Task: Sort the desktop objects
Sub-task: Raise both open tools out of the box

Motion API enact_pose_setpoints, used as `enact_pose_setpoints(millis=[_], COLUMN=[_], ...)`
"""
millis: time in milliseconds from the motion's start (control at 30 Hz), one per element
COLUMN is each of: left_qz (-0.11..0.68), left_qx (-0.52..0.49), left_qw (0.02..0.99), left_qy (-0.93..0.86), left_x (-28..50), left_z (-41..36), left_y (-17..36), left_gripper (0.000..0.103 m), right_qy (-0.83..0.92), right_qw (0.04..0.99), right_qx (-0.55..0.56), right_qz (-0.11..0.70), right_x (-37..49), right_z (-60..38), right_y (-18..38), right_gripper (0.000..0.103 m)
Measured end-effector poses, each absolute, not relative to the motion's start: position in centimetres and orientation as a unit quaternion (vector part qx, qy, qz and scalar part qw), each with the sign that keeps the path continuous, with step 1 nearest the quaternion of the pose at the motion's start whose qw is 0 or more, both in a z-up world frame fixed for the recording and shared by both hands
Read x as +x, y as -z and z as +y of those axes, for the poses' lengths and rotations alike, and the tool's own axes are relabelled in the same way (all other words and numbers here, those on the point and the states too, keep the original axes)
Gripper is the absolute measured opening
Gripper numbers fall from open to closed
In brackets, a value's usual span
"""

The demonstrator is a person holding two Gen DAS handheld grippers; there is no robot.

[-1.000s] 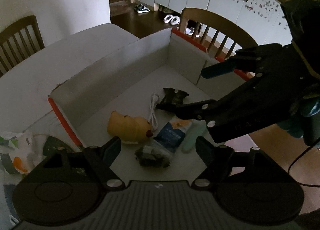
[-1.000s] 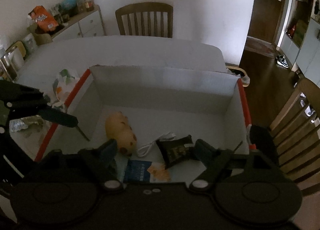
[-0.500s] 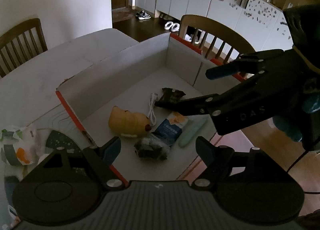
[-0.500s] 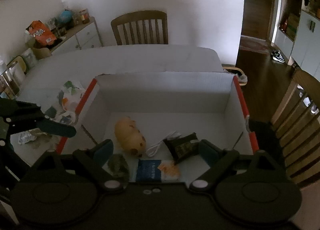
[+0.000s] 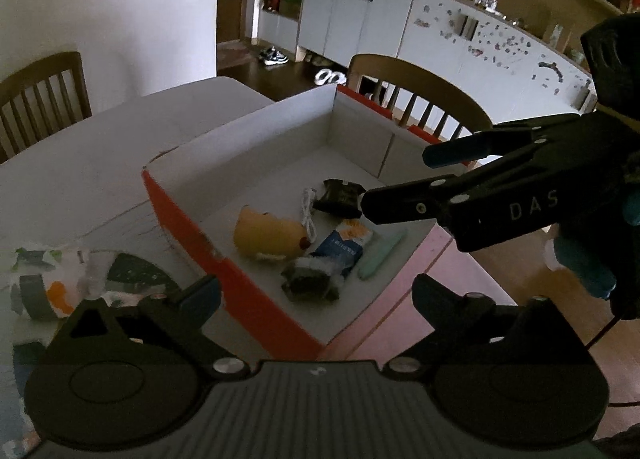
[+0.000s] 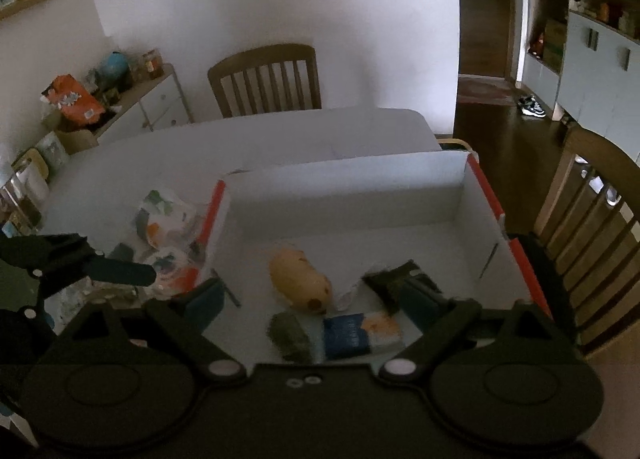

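An open white cardboard box [image 5: 256,139] with red outer sides [image 6: 348,175] stands on the table. In it lie a yellow plush toy [image 5: 268,233] [image 6: 298,283], a white cable [image 5: 308,211], a black packet [image 5: 340,197] [image 6: 394,279], a blue-and-white packet [image 5: 344,245] [image 6: 358,335], a dark fuzzy item [image 5: 310,283] [image 6: 290,335] and a pale green stick [image 5: 380,253]. My left gripper [image 5: 316,293] is open and empty above the box's near side. My right gripper [image 6: 314,295] is open and empty above the box; it also shows in the left wrist view [image 5: 396,179].
Crumpled patterned wrappers [image 5: 48,283] [image 6: 168,219] lie on the table left of the box. Wooden chairs [image 6: 266,79] [image 5: 416,99] stand at the table's edges. A sideboard with clutter [image 6: 120,99] is against the wall.
Both grippers have drawn back and risen from the box, so more of the box and table shows. Both stay open. The objects in the box have not moved.
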State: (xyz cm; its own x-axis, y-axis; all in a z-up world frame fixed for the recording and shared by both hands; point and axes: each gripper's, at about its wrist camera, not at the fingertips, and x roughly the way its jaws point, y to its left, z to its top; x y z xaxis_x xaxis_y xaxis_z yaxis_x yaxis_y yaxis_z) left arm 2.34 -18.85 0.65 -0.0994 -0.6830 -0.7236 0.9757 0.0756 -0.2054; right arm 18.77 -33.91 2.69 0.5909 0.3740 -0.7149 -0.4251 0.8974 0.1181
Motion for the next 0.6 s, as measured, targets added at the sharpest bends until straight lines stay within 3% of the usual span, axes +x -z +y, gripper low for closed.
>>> enact_pose_setpoints(millis=[600], left_qz=[0.323], left_qx=[0.190], left_qw=[0.661], left_qy=[0.650], left_x=[8.7], left_z=[-8.4], left_y=[-1.0], left_gripper=[0.102], right_qy=[-0.235], right_qw=[0.899], right_qx=[-0.026], right_qz=[0.368], right_x=[13.1], right_z=[-23.5], right_y=[-3.8], right_gripper=[0.095])
